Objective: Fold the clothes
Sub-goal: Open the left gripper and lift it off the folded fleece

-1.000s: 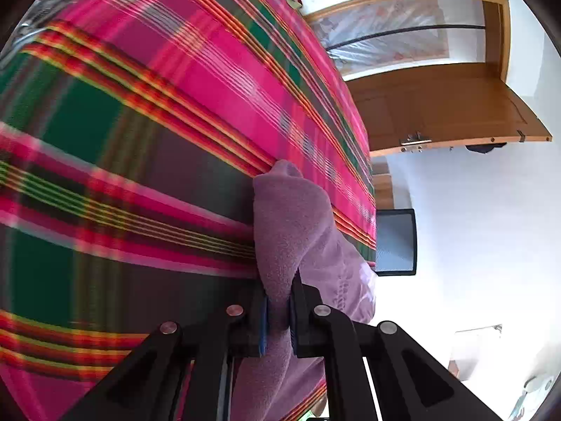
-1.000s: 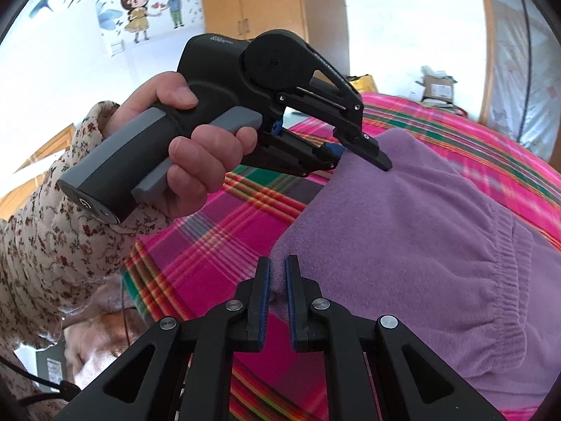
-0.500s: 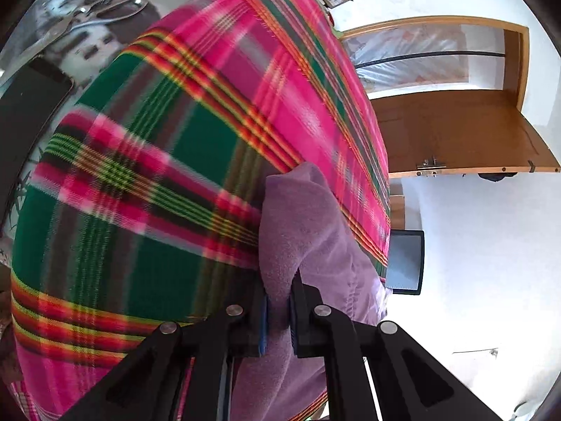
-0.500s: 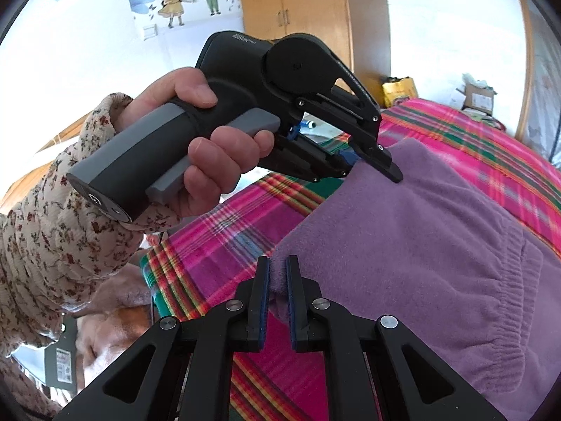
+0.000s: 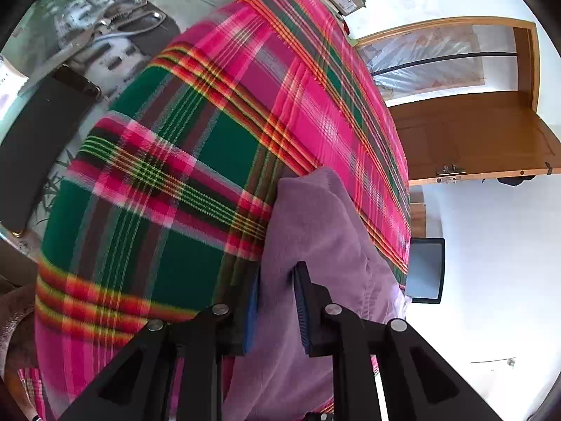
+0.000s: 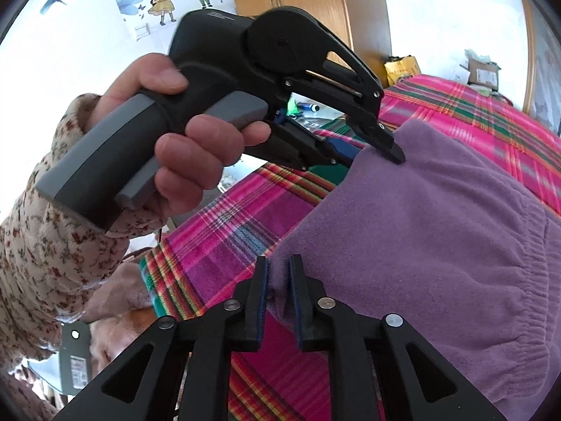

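While a purple fleece garment (image 6: 438,245) lies on a bed's pink-and-green plaid blanket (image 5: 210,122), both hand-held grippers have just been opening, each with an edge of the cloth between its jaws. The left gripper (image 5: 277,305) stands parted around a raised fold, its pads apparently no longer pressing; the right gripper (image 6: 278,294) likewise sits loosened about a near corner. From the right wrist camera, a hand (image 6: 182,133) in a floral sleeve (image 6: 52,245) works the left tool's trigger. Soft, light and limp, the fleece looks likely to sag and crease wherever it is unsupported, so corners and the gathered elastic hem (image 6: 526,270) seem the surest places to grip. Most of the garment runs out of frame, leaving its type and how far folding has gone unclear; whether the far pads touch cloth cannot be made out
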